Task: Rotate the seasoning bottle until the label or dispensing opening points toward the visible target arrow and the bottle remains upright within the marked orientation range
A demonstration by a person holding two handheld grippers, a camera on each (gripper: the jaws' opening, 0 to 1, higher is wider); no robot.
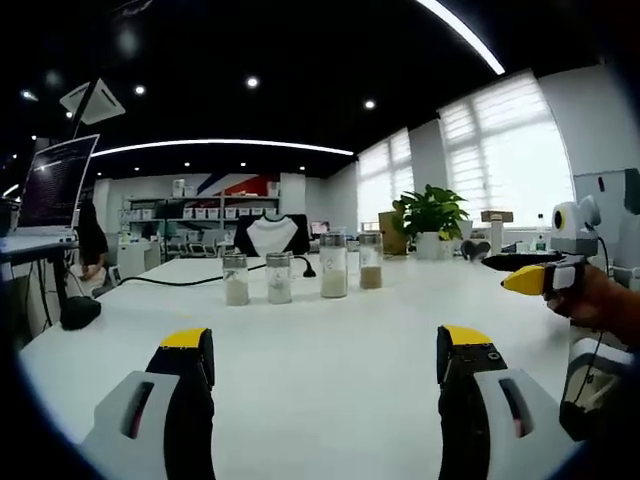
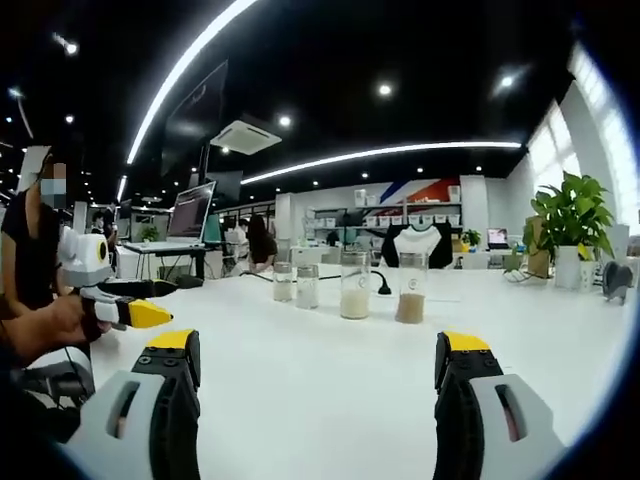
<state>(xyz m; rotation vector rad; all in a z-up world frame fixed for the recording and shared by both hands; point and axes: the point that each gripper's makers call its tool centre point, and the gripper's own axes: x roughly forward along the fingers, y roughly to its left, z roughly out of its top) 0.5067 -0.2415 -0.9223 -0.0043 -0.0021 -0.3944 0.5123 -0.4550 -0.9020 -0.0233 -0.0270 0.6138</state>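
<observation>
Open jaws, seasoning bottles (image 1: 300, 275) well beyond.

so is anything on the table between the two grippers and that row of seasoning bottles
Nothing visible. Bare white table lies between the open left gripper, the open right gripper and the four bottles. A black cable runs off to one side.

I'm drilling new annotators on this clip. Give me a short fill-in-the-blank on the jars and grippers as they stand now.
The white table carries ___ glass jars in a row.
The jar with brown powder stands at the row's ___ end in the right gripper view.
The right gripper has its jaws ___, like the left gripper.
Every jar stands ___.

Missing words: four; right; open; upright
</observation>
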